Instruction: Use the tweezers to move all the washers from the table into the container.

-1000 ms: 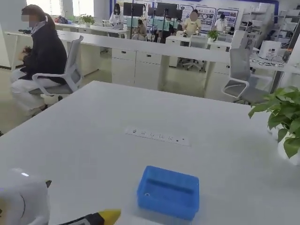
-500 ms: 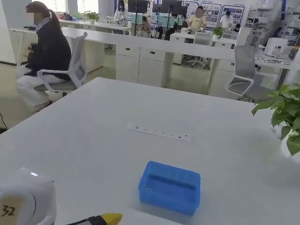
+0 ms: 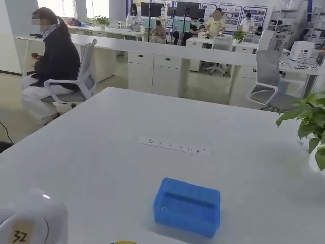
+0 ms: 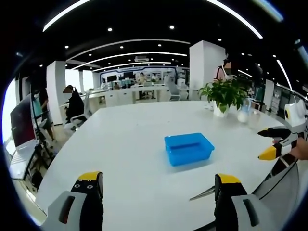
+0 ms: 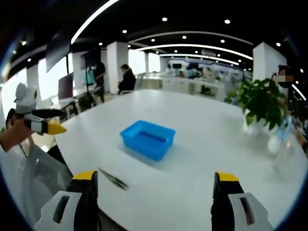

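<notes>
A blue rectangular container (image 3: 187, 206) stands on the white table, and a small ring like a washer (image 3: 163, 208) lies in its near left corner. In the left gripper view my left gripper (image 4: 158, 185) is open and holds nothing; the container (image 4: 188, 148) is ahead of it and thin metal tweezers (image 4: 203, 192) lie flat by its right finger. My right gripper (image 5: 154, 180) is also open and bare, with the container (image 5: 147, 138) ahead and the tweezers (image 5: 113, 179) on the table near its left finger. Both grippers hover near the table's near edge.
A potted plant (image 3: 310, 122) stands at the table's right side. A flush power strip (image 3: 175, 146) sits in the table beyond the container. A person sits on a chair (image 3: 76, 81) past the far left corner. More desks and people fill the room behind.
The yellow fingertip seen at the bottom edge of the head view has dropped out of it. The head camera has shifted slightly; the container has not moved.
</notes>
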Demonstrator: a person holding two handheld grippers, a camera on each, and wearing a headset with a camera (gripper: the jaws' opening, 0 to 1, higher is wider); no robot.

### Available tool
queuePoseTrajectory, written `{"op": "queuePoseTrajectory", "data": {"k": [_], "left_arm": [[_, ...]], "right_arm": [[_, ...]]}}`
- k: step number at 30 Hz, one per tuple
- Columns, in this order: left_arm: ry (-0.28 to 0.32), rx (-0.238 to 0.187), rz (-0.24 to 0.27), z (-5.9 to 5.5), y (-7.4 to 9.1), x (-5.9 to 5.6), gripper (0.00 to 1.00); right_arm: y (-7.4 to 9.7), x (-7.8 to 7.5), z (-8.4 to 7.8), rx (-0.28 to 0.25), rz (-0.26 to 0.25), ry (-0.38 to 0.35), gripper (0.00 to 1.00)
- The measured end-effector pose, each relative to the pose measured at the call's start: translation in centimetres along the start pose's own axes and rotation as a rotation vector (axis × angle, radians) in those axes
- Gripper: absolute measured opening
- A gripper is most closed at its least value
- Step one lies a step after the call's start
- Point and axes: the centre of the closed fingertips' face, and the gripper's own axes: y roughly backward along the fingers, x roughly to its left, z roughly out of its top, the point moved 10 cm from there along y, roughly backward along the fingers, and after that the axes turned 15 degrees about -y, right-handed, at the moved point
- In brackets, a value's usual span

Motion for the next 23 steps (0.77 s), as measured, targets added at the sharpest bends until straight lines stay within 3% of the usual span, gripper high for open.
{"op": "queuePoseTrajectory", "data": {"k": [6,12,17,23], "left_arm": [[-0.012,0.014,-0.010,-0.13,-0.14,0.11,0.99],[-0.032,0.000,-0.002,-0.20,-0.22,-0.11,0.99],[-0.008,-0.008,0.008,-0.35,-0.37,-0.20,0.99],[-0.007,0.010,0.015,-0.56,-0.27,-0.09,0.99]], "right_arm": [[0.12,-0.09,0.01,-0.005,-0.009,-0.008,0.99],[0.13,-0.28,-0.51,0.002,-0.015,-0.017,0.99],[-0.09,-0.65,-0.64,0.019,-0.018,-0.003,0.99],[-0.27,-0.79,-0.86,0.024,-0.021,0.004,0.99]]}}
